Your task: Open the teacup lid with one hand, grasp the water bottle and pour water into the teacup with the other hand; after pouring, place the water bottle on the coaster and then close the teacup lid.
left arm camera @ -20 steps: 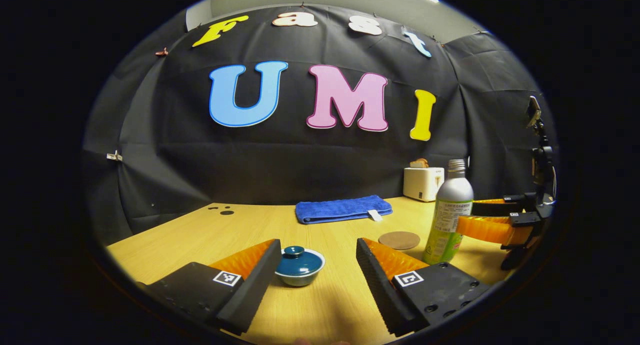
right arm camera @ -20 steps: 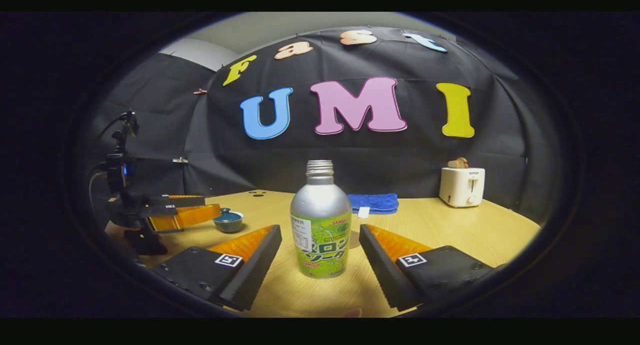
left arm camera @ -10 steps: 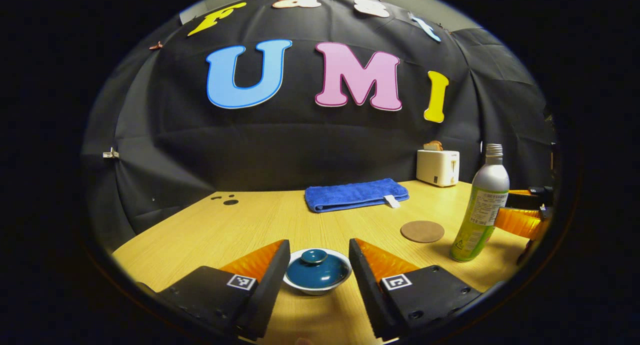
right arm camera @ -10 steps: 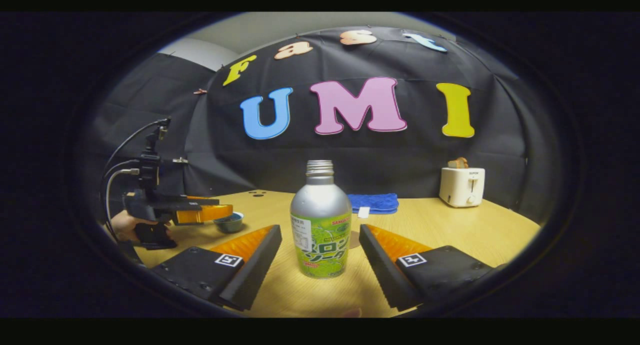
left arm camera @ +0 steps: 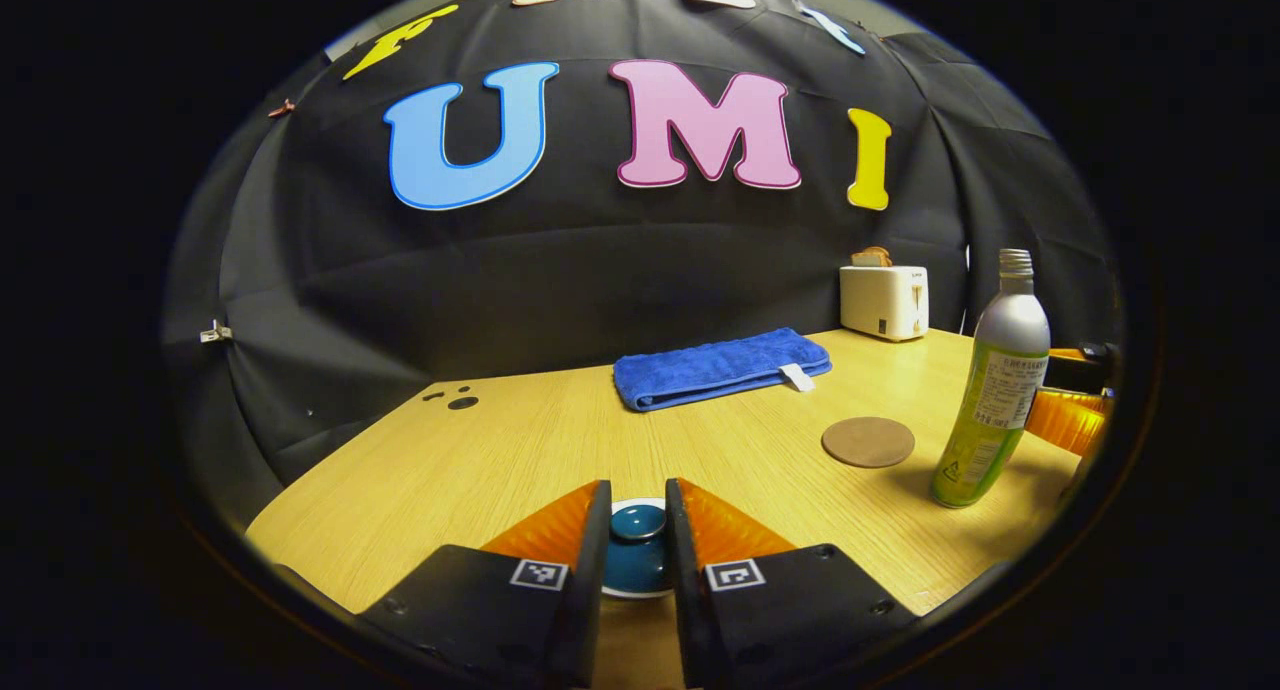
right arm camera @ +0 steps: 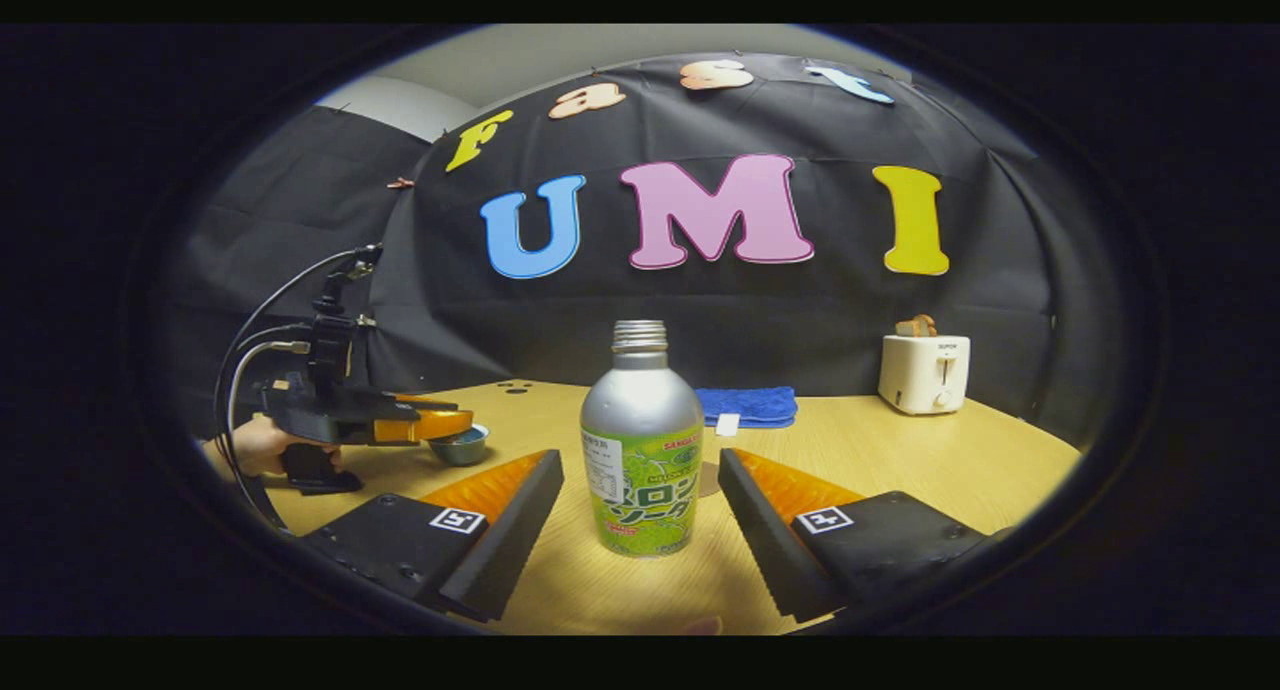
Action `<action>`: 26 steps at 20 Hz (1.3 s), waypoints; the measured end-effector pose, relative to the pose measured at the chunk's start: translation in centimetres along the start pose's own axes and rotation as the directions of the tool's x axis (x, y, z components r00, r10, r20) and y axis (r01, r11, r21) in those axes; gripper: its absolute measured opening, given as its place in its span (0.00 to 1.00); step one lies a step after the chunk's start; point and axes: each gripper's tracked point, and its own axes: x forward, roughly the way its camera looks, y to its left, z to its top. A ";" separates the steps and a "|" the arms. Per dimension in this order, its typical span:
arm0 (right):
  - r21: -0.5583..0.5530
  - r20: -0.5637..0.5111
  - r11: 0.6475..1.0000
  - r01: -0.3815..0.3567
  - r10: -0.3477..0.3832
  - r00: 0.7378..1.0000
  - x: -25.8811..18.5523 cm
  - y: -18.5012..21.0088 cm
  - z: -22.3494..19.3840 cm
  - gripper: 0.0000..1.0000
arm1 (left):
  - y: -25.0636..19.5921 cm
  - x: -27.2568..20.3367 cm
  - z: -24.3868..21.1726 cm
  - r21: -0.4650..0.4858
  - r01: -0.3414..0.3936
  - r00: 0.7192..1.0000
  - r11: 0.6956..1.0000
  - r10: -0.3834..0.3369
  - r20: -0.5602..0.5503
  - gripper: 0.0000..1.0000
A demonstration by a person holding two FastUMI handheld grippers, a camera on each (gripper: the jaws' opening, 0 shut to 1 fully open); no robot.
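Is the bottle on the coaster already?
No, in the left gripper view the bottle stands on the table to the right of the coaster, which lies bare.

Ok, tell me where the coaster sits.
In the left gripper view the coaster lies flat on the table, right of centre, just left of the water bottle, nearer than the blue towel.

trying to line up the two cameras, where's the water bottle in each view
Left gripper view: the water bottle stands upright at the far right of the table, just right of the round coaster.
Right gripper view: the water bottle stands dead centre, between the open fingers of the right gripper.
Shared landmark: the blue towel by the back wall.
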 end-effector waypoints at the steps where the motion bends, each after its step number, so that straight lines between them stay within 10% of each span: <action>1: 0.000 0.000 1.000 0.000 0.000 1.000 0.0 0.0 0.0 0.96 | 0.1 0.0 0.0 -0.001 -0.004 1.000 1.000 0.004 0.002 0.35; 19: 0.002 -0.007 1.000 -0.005 0.005 1.000 3.0 0.1 -0.2 0.97 | 5.4 -9.3 6.0 -0.260 -0.048 0.971 0.964 0.107 0.215 0.31; 21: -0.002 -0.006 1.000 -0.013 0.013 1.000 3.1 0.3 -0.2 0.81 | 6.5 -10.2 5.9 -0.249 -0.069 0.967 0.966 0.126 0.221 0.32; 26: -0.232 -0.009 0.971 0.052 -0.056 0.998 4.4 -0.5 2.7 0.79 | 7.5 -10.9 4.5 -0.266 -0.057 0.976 0.962 0.110 0.189 0.31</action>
